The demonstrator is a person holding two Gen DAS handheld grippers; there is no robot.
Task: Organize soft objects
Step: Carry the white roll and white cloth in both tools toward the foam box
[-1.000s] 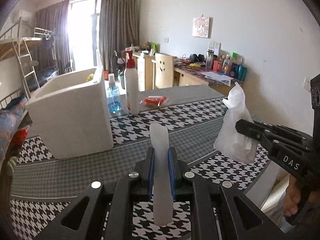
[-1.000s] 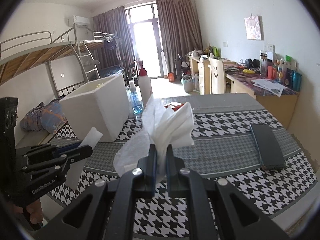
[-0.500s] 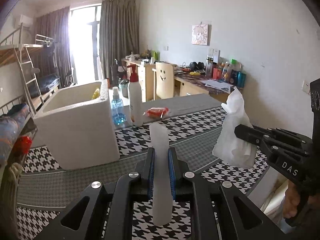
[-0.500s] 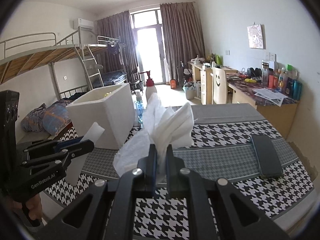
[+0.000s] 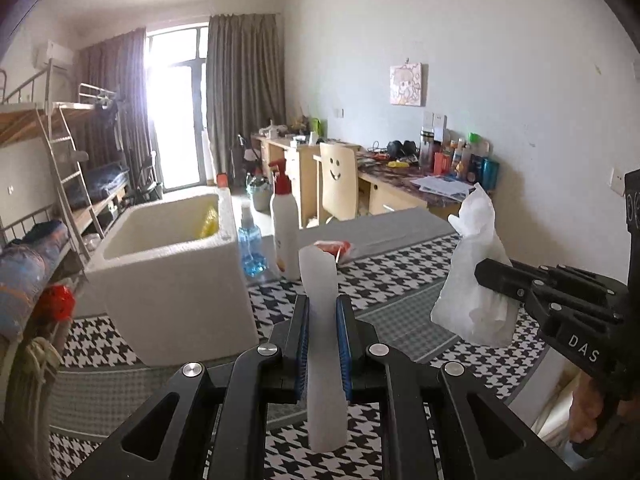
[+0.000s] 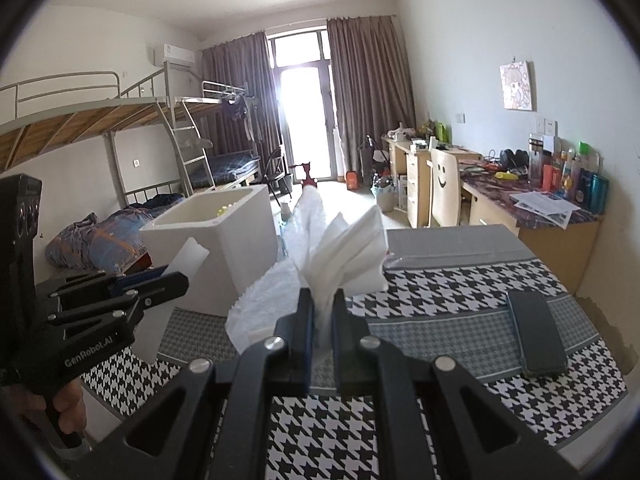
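White foam box, open-topped, stands at the left of the table, on a black-and-white houndstooth cloth; something yellow shows inside against its far wall. Just right of the box stand a small blue spray bottle and a taller white pump bottle with a red top, close together. Behind and to the right of them lies a red-and-white packet.

Centre, left wrist view: the left gripper is clamped on a white foam strip, which stands upright between the blue pads and projects above and below them, held over the table. Right of it, the right gripper comes in from the edge of the picture, closed on a bunch of white tissue that also hangs clear of the cloth; a hand grips its handle.

Right wrist view: at left, the left gripper holds the strip in front of the box. At centre the right gripper pinches the tissue, whose folds fan upward above the jaws. At far right a dark flat phone-like object lies on the cloth, well apart from both grippers.
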